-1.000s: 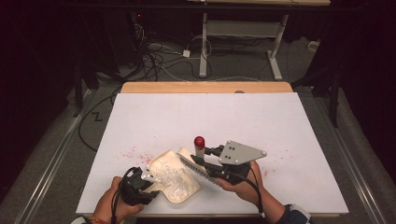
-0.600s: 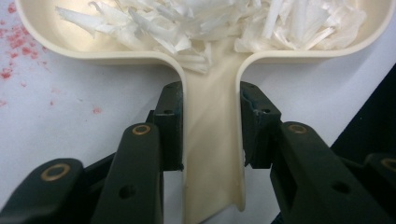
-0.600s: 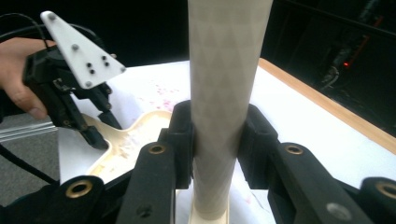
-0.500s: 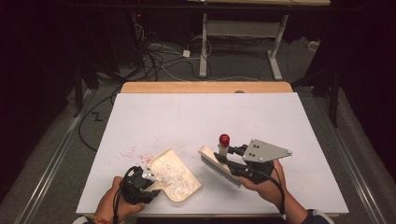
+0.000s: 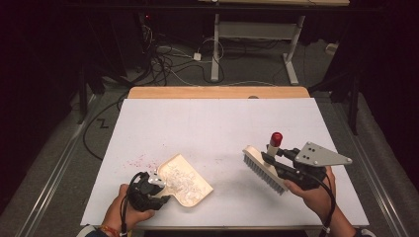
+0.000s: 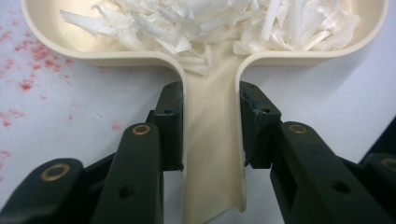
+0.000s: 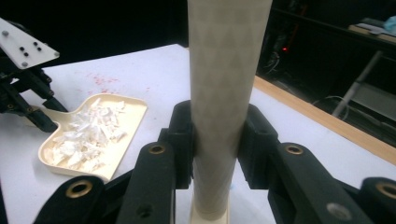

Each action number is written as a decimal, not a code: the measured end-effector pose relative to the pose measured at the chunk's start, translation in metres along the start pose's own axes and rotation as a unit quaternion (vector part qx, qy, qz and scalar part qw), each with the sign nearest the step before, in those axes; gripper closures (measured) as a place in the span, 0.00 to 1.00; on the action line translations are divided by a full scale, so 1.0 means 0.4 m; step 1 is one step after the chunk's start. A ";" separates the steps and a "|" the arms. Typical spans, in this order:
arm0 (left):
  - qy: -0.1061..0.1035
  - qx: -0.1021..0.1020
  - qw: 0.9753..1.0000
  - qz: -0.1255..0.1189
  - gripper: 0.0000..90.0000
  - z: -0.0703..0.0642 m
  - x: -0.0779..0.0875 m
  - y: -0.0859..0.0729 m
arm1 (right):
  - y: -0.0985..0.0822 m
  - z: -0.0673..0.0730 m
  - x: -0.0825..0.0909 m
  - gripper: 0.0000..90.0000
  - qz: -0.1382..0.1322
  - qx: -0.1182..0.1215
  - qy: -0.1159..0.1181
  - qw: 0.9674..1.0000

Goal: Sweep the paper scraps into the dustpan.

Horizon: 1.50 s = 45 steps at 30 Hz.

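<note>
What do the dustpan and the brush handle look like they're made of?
The dustpan looks like moulded plastic: cream, smooth, slightly glossy, with rounded one-piece rims. The brush handle is matte beige with a faint triangular texture, probably plastic too, though the look leaves it open.

The left hand-held gripper sits low at the near edge of the table, gripped by the left hand, its jaws clamped on the dustpan by its handle. The right hand-held gripper, in the right hand, is raised over the table's near right part, jaws closed around the brush by its handle.
</note>
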<state>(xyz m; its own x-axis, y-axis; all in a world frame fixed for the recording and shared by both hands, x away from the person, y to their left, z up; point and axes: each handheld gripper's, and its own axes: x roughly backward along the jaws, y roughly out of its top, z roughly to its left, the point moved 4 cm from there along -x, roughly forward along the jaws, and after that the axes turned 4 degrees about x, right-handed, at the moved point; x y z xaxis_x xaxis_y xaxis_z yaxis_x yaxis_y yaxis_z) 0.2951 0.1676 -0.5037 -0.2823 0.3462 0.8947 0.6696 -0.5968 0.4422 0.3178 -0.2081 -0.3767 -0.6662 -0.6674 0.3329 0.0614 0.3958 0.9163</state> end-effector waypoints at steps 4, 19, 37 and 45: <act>0.002 0.006 1.000 -0.003 0.70 0.012 -0.002 0.006 | -0.021 -0.006 0.023 0.78 0.012 -0.001 -0.005 1.000; 0.032 0.054 0.997 -0.032 0.70 0.064 -0.010 0.024 | -0.066 -0.036 0.097 0.78 0.028 -0.017 -0.008 0.999; 0.075 0.135 0.986 -0.067 0.70 0.153 0.011 0.003 | -0.077 -0.033 0.101 0.78 0.050 -0.027 0.061 0.997; 0.077 0.150 0.983 -0.076 0.70 0.161 0.013 0.002 | -0.084 -0.043 0.101 0.78 0.072 -0.026 0.067 0.995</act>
<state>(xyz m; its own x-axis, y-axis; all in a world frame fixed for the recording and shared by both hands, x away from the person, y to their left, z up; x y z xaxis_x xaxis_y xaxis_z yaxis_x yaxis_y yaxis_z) 0.3387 0.2156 -0.5029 -0.4798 0.2877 0.8289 0.7772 -0.2991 0.5537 0.3016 -0.2595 -0.3903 -0.5432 -0.6848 0.4857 0.1899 0.4633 0.8656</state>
